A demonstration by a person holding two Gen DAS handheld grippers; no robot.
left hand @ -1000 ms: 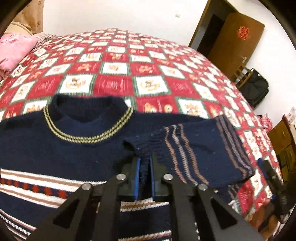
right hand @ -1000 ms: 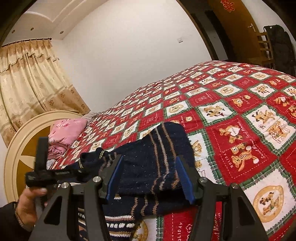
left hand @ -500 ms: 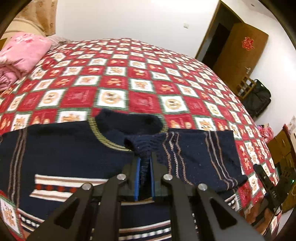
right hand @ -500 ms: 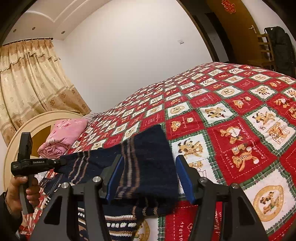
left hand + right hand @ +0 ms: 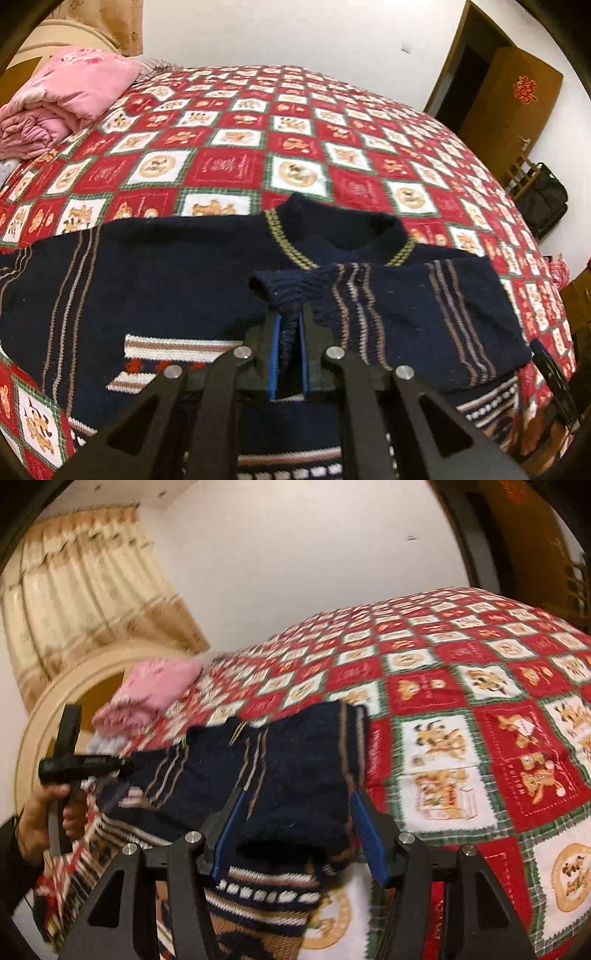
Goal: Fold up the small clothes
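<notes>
Since the earlier frame, sleeve cuff (image 5: 291, 291) farther across sweater (image 5: 155, 280).

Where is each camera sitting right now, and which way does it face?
Left wrist: on the left gripper, looking down across the sweater toward the door; gripper shut on the sleeve cuff.
Right wrist: on the right gripper, facing the headboard and curtain; the left hand shows.
Shared: sweater, bedspread, pink quilt.

The left gripper (image 5: 289, 325) points down with its fingers squeezed tight together. The right gripper (image 5: 295, 805) has its fingers apart. A hand (image 5: 40, 812) holds the left handle.
</notes>
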